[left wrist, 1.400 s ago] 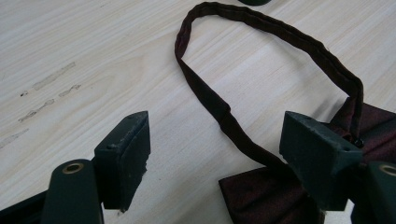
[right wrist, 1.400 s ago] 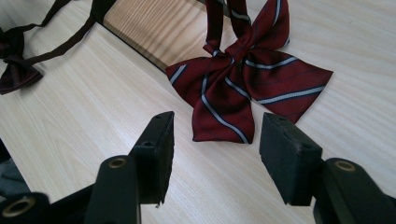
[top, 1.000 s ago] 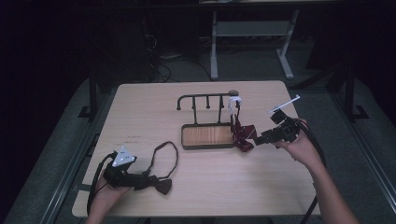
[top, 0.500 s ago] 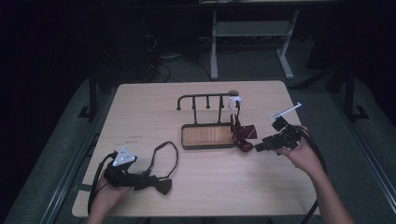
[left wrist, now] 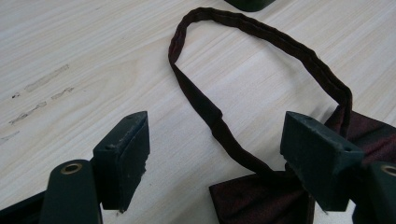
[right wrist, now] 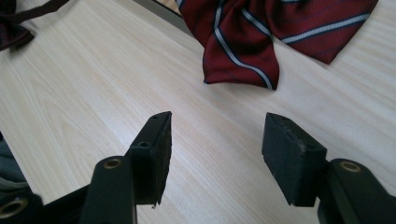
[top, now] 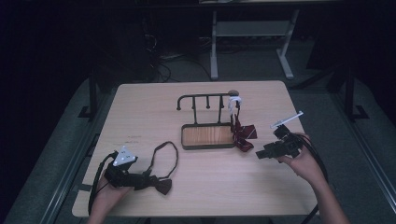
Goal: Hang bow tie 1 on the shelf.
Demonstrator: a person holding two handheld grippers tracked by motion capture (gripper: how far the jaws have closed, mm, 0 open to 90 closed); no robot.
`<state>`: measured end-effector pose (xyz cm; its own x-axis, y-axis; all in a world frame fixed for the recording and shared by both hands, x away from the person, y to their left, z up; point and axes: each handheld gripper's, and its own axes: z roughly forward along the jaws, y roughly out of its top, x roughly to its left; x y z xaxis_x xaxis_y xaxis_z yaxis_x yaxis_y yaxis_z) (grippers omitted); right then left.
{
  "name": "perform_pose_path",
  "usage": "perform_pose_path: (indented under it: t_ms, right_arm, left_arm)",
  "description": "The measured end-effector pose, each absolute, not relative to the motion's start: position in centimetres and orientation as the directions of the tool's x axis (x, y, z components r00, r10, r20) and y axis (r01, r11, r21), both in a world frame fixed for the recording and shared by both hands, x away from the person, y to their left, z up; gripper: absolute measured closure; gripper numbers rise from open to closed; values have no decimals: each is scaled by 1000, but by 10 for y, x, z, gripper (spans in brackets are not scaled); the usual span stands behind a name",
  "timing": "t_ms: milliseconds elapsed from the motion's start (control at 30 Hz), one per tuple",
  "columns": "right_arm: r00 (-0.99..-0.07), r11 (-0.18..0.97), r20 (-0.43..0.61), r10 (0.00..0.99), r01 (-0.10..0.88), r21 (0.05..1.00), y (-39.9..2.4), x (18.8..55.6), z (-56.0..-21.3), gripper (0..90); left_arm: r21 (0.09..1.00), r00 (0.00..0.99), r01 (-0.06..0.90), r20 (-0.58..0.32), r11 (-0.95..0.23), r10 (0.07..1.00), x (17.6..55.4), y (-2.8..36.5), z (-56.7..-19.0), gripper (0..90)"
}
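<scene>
At the table's near left, the left gripper (top: pixel 161 185) lies low over a dark bow tie (top: pixel 156 182), its jaws spread wide and clamping nothing. In the left gripper view, the bow's dark fabric (left wrist: pixel 261 200) sits at the bottom between the jaws and under the right-hand pad, while the neck strap (left wrist: pixel 261 56) loops away ahead of them across the pale wood. The pads do not press on the cloth as far as can be seen.

At centre stands a small rack (top: pixel 208 100) of dark hooks over a wooden tray (top: pixel 208 136). A red striped bow tie (top: pixel 243 135) hangs from the rack's right end and spills onto the table (top: pixel 140 107) just beside the tray's right edge.

At right, the right gripper (top: pixel 258 155) points leftward at that striped tie, jaws released and empty. In the right gripper view the striped cloth (right wrist: pixel 243 51) lies ahead and slightly to the right of the gap between the pads, near but not touching, its broad wings running across the line of approach. Of the two hands, the right is plainly the nearer to the striped tie; a short push forward looks likely to bring the lower wing between the pads.
</scene>
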<state>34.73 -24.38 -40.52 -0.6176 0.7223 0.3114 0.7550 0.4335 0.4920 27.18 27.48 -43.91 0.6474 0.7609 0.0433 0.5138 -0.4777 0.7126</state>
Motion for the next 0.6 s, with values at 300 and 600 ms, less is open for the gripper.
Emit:
perform_pose_path:
  t_ms: [300, 600]
  right_arm:
    - [-607, 419, 310, 732, 759, 498, -248, 336, -418, 425]
    - [-605, 399, 313, 732, 753, 523, -253, 321, -429, 427]
  left_arm:
    - [710, 644, 518, 43, -477, 764, 272, 276, -439, 246]
    - [713, 641, 525, 28, -465, 767, 273, 275, -438, 246]
